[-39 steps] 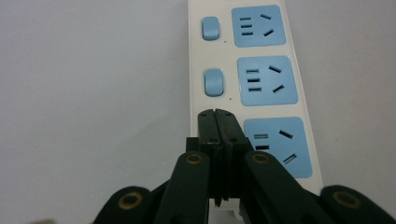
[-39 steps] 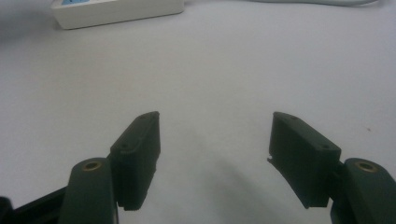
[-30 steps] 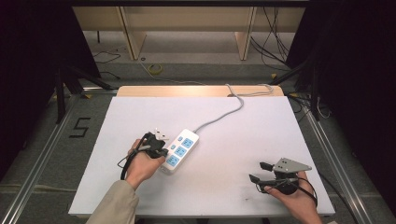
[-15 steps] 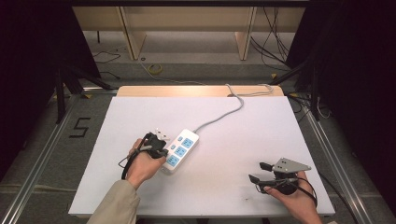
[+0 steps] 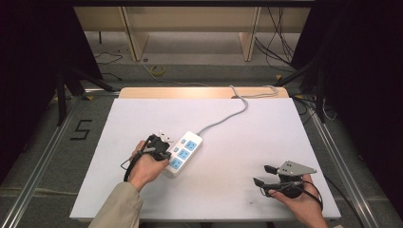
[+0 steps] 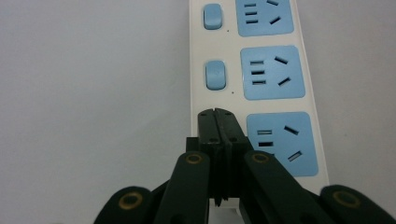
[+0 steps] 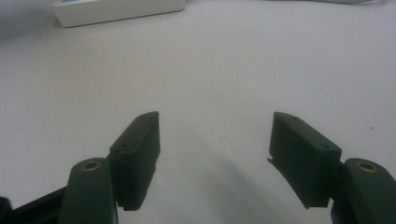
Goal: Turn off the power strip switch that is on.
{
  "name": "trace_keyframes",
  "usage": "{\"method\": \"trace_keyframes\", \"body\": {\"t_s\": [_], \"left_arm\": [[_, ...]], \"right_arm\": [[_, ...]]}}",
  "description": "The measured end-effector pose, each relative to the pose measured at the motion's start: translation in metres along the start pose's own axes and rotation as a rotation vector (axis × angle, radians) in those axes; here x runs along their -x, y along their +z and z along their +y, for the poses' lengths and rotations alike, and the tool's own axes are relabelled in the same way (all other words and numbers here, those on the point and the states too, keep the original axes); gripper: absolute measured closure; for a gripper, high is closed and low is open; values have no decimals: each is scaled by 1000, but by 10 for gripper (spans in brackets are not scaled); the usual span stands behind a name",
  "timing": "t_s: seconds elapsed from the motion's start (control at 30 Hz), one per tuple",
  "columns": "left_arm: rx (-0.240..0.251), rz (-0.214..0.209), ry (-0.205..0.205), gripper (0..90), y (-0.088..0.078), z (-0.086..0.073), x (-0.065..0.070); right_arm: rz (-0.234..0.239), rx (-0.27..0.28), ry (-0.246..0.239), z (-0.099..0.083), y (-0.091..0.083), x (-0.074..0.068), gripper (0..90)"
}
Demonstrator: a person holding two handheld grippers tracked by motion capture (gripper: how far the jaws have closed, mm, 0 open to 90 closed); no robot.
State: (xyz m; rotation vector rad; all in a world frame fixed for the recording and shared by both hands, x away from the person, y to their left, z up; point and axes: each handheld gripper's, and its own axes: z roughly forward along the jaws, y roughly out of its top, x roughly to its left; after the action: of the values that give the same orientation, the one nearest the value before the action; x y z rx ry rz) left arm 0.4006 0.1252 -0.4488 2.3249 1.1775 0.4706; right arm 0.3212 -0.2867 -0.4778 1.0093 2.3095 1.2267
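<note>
A white power strip [image 5: 183, 153] with blue sockets and blue rocker switches lies near the middle of the white table [image 5: 142, 118], its grey cable [image 5: 228, 116] running to the far edge. My left gripper [image 5: 164, 156] is shut, tips together over the strip's near end. In the left gripper view the power strip [image 6: 275, 70] fills the upper right, and the closed left gripper [image 6: 217, 114] rests where the nearest switch would sit, below the middle switch [image 6: 215, 75]. My right gripper [image 5: 264, 175] stands open over bare table at the front right; between the right gripper [image 7: 215, 130] jaws lies only table.
The table's far edge meets a wooden board [image 5: 199, 92]. Beyond it are shelf legs and loose cables on the floor [image 5: 157, 70]. Metal rails [image 5: 43, 156] run along both sides. A corner of the power strip [image 7: 116, 11] lies ahead of the right gripper.
</note>
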Motion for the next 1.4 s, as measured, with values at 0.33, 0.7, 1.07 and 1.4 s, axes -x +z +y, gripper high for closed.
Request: {"method": "trace_keyframes", "body": {"t_s": [0.33,0.7,1.07,1.4], "left_arm": [[-16,2,10,900,0,2,0],[-29,-2,16,900,0,4,0],[-41,5,23,900,1,6,1],[-48,10,38,900,1,6,3]], "right_arm": [[0,0,0,0,0,0,345],[0,0,0,0,0,0,345],[1,5,-1,0,-1,0,345],[1,6,0,0,-1,0,346]]}}
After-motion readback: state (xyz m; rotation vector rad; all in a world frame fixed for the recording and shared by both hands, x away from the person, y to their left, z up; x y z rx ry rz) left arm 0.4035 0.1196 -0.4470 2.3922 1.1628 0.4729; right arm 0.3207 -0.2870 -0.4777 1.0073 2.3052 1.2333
